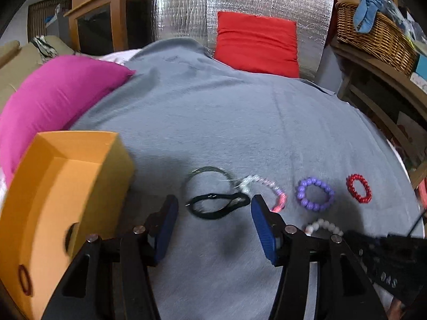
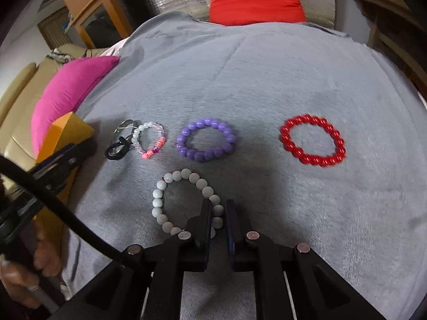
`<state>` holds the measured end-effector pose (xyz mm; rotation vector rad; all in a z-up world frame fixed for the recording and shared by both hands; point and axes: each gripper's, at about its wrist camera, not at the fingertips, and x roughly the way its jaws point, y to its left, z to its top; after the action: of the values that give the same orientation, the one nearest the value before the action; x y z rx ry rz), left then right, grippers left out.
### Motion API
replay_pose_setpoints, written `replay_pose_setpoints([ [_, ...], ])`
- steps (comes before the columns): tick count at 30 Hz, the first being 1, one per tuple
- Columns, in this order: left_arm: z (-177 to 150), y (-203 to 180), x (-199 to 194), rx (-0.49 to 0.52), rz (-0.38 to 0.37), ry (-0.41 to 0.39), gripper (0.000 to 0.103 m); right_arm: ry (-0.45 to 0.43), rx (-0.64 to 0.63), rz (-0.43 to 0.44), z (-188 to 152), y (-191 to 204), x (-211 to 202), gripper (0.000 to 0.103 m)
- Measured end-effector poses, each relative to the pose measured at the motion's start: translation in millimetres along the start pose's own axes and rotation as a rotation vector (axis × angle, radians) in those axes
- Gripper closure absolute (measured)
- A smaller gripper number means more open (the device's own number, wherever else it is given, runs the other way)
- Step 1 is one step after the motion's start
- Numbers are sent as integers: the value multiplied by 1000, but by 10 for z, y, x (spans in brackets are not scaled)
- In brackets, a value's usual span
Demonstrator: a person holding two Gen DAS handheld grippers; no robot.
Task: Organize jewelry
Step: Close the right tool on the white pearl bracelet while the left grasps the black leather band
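Several bracelets lie on a grey cloth point(image 1: 213, 112). My left gripper point(image 1: 213, 208) is open, its blue pads on either side of a black band point(image 1: 218, 205) that lies beside a thin metal bangle point(image 1: 208, 176). To its right lie a white-and-pink bead bracelet point(image 1: 267, 189), a purple one point(image 1: 315, 194) and a red one point(image 1: 359, 188). An open orange box point(image 1: 66, 186) stands at the left. My right gripper point(image 2: 219, 208) is shut on the white bead bracelet point(image 2: 170, 186), pinching its right side. The purple point(image 2: 206, 140) and red point(image 2: 312, 140) bracelets lie beyond it.
A magenta cushion point(image 1: 53, 93) lies behind the orange box, and a red cushion point(image 1: 256, 42) leans at the back. A wicker basket point(image 1: 373, 34) sits on a wooden shelf at the right. A dark red ring point(image 1: 25, 280) lies in the box.
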<state>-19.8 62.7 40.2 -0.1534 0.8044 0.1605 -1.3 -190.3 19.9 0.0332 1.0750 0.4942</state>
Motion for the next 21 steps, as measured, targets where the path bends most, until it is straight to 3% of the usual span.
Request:
replay_pose_setpoints([
  [5,11,-122,260,2,-51,51,46,10,8,6,32,-25,4,92],
  [9,13,-170,447,47,-39,94,80,18,19,20,55,-26,21,92],
  [11,9,-100,446,3,-64,103,83,21,26,26,70,-24,45,92],
  [14,4,-75,371,8,-94,95,97,27,34,30,94,-35,47,92],
  [19,-41,-28,173,34,-150,80,97,46,75,50,164,-100,50,89],
  [21,-70,-13,100,46,-168,79,97,50,96,64,181,-114,67,83],
])
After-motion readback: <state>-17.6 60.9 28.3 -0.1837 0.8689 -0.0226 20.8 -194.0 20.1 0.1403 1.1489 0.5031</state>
